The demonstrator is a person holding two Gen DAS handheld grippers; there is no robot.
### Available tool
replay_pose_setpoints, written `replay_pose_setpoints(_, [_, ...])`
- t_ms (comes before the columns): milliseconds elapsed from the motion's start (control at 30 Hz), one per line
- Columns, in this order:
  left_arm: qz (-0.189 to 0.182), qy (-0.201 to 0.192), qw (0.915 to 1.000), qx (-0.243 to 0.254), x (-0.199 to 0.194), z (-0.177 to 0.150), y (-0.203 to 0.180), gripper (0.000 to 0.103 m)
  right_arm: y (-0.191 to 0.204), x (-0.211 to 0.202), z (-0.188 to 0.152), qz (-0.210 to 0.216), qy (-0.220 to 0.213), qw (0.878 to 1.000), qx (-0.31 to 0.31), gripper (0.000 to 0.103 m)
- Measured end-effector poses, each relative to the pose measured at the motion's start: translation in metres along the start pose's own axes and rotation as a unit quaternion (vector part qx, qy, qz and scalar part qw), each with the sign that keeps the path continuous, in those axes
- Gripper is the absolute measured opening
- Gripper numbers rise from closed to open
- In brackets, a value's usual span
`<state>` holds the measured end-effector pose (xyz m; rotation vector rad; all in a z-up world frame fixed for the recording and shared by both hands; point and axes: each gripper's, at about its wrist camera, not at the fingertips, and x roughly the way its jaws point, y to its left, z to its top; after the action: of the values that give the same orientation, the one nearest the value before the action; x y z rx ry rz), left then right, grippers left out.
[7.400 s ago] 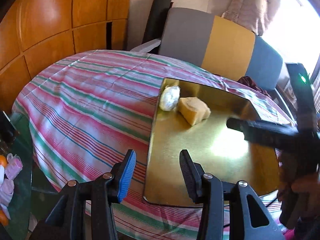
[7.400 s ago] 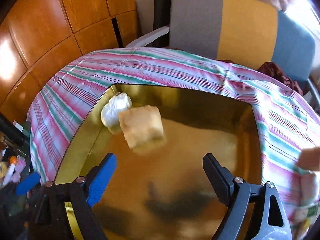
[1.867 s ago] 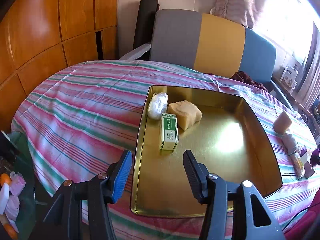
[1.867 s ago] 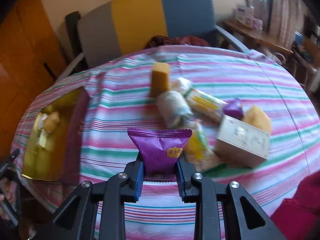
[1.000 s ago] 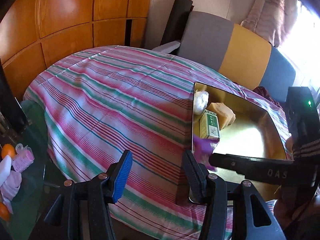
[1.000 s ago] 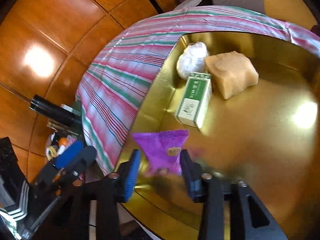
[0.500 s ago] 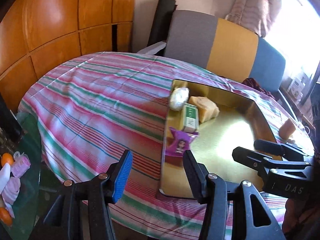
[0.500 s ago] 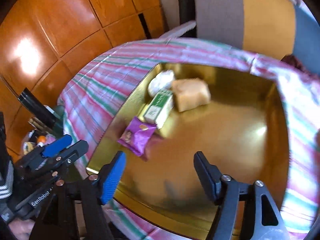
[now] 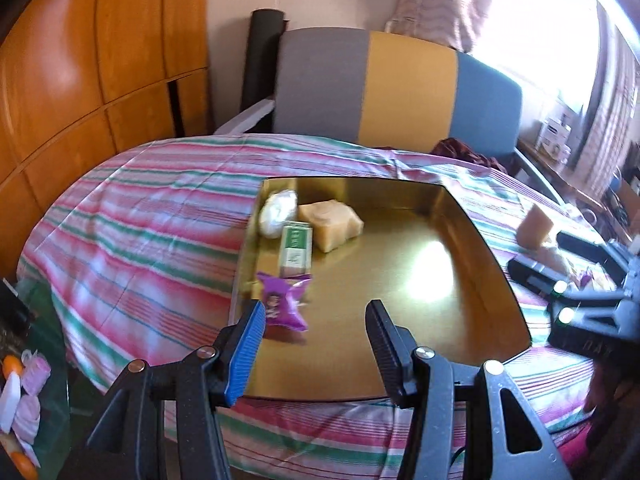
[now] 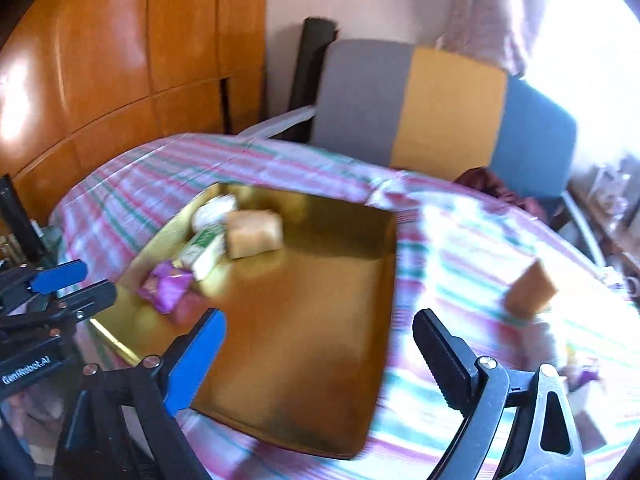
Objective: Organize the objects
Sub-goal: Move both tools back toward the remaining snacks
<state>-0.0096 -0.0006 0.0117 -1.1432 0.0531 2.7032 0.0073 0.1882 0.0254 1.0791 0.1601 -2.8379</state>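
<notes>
On the striped counter (image 9: 132, 240), the gold tray (image 9: 404, 300) already carries four things along its nine o'clock edge: a white wrapped bundle (image 9: 277, 209), a tan block (image 9: 331, 219), a green box (image 9: 296, 247) and, nearest me, the purple packet (image 9: 285, 299). The left hand-held gripper (image 9: 316, 344) hangs at the tray's six o'clock rim with its jaws wide and nothing between them. The right hand-held gripper (image 10: 320, 354) is wide and empty too, pointing across the tray's three o'clock side toward the loose things on the cloth.

The job in hand looks to be fetching the next item. I would take the orange-tan block (image 10: 530, 295) at about two o'clock from the right gripper, coming in level, closing across its narrow faces, then setting it beside the row so the tray fills in order.

The right view is smeared by motion, so the heap beyond that block is only pale and purple blurs, cut off at the frame's edge. In the left view the right tool covers most of it. I cannot count what remains.
</notes>
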Motion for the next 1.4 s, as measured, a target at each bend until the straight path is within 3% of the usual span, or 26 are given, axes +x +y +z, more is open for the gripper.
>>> replay_pose_setpoints(267, [-0.026, 0.006, 0.9988, 0.04, 0.008, 0.009, -0.042, 0.053, -0.089, -0.038, 0.005, -0.115, -0.057, 0.991, 0.023, 0.103])
replay_pose_setpoints(467, [-0.053, 0.01, 0.9961, 0.07, 0.011, 0.013, -0.074, 0.053, -0.174, -0.029, -0.005, -0.176, -0.019, 0.983, 0.051, 0.103])
replay_pose_setpoints(567, [-0.076, 0.016, 0.9937, 0.081, 0.014, 0.016, -0.092, 0.053, -0.229, -0.024, -0.021, -0.214, -0.006, 0.971, 0.107, 0.103])
replay_pose_setpoints(667, [-0.096, 0.026, 0.9908, 0.092, 0.019, 0.019, -0.112, 0.053, -0.279, -0.018, -0.045, -0.252, 0.005, 0.951, 0.181, 0.103])
replay_pose_setpoints(800, [-0.119, 0.046, 0.9866, 0.102, 0.032, 0.023, -0.142, 0.053, -0.324, -0.026, -0.069, -0.247, 0.005, 0.922, 0.299, 0.102])
replay_pose_setpoints(933, [-0.147, 0.064, 0.9796, 0.121, 0.043, 0.026, -0.178, 0.053, -0.343, -0.036, -0.078, -0.246, 0.0, 0.907, 0.341, 0.102])
replay_pose_setpoints(1100, [-0.149, 0.072, 0.9755, 0.145, 0.053, 0.029, -0.21, 0.053, -0.358, -0.041, -0.09, -0.218, -0.006, 0.888, 0.406, 0.103])
replay_pose_setpoints(1300, [-0.163, 0.083, 0.9706, 0.156, 0.071, 0.046, -0.247, 0.054, -0.366, -0.04, -0.099, -0.191, -0.004, 0.875, 0.446, 0.103])
replay_pose_setpoints(1400, [-0.185, 0.09, 0.9654, 0.16, 0.085, 0.06, -0.27, 0.064, -0.368, -0.041, -0.1, -0.188, -0.005, 0.871, 0.453, 0.103])
